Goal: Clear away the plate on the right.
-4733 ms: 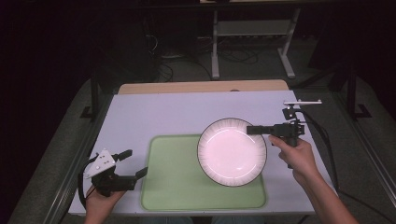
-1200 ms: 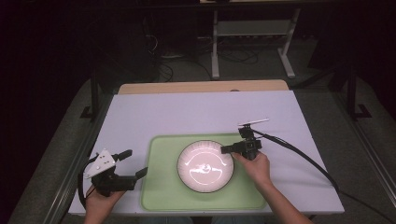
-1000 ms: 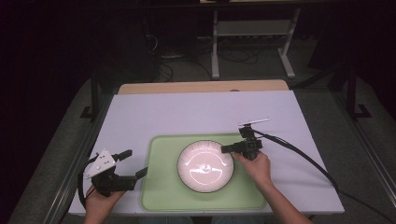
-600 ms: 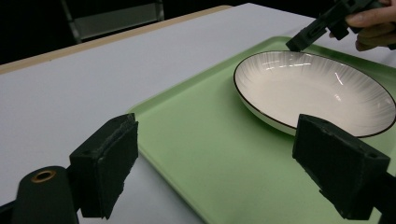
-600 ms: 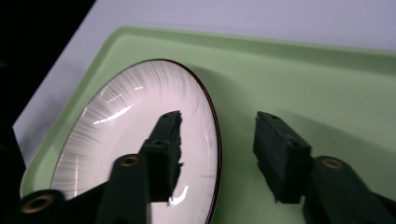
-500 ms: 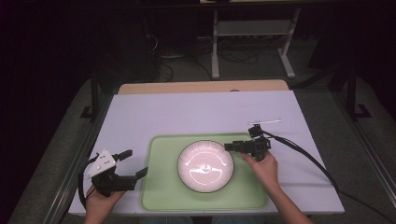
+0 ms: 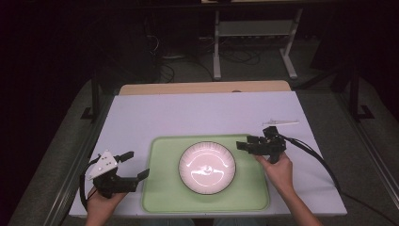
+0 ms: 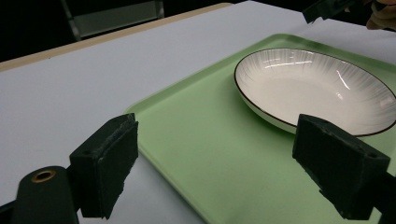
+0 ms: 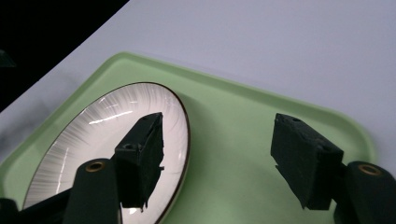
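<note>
Since the earliest picture, the plate (image 7: 207,167) has been carried from the tray's right edge and set down flat near the middle of the green tray (image 7: 160,188). The right gripper (image 7: 244,143) has been drawn back from the rim toward the tray's right side, and its jaws have just been opening; nothing is seen between them, and in the right gripper view the plate's edge lies beneath the nearer jaw without being clamped. The left gripper (image 7: 135,164) is held in place at the tray's left edge, jaws wide apart and empty. The placing is judged to be done, with the release and withdrawal of the right hand (image 7: 277,170) nearly finished; little seems left.

The plate is round and shallow, of glossy white ceramic, with fine radial ribbing and a thin dark line along the rim. The tray is a matte, smooth rectangle with rounded corners and a low raised lip, resting on a plain pale table (image 7: 197,113).
</note>
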`<state>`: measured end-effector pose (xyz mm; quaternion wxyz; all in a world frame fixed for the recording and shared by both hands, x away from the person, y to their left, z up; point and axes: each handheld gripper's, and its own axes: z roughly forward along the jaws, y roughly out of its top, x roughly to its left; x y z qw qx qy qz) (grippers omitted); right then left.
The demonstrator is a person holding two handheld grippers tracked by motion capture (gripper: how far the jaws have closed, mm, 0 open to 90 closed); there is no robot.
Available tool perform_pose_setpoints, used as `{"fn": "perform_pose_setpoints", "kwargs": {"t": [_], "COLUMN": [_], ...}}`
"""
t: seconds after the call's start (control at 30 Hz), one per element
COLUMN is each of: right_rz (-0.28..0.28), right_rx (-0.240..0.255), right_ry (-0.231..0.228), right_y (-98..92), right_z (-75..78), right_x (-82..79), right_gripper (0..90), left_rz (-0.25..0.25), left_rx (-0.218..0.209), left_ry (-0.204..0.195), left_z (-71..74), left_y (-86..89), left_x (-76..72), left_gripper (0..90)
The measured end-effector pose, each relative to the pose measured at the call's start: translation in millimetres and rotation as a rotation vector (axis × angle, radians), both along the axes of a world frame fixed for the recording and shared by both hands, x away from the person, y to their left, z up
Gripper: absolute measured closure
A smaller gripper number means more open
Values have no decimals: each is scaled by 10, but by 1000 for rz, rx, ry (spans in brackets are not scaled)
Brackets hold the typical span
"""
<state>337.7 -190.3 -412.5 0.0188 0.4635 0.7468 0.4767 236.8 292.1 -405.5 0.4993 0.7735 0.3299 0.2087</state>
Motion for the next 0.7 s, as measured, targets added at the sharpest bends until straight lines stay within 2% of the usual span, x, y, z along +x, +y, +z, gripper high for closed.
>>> {"fn": "perform_pose_setpoints", "kwargs": {"t": [0.2, 0.57, 0.7], "right_rz": [-10, -45, -64], "right_rx": [-50, -89, -97], "right_ry": [-69, -168, -190], "right_y": [-103, -376, -481], "right_z": [51, 163, 176], "right_x": [-51, -170, -221], "right_gripper": [302, 254, 242], "left_rz": [1, 1, 1], "left_rx": [2, 5, 5], "left_ry": [2, 8, 11], "left_z": [-5, -16, -19], "left_y": [2, -9, -15], "left_x": [4, 16, 17], "left_gripper": [140, 140, 140]}}
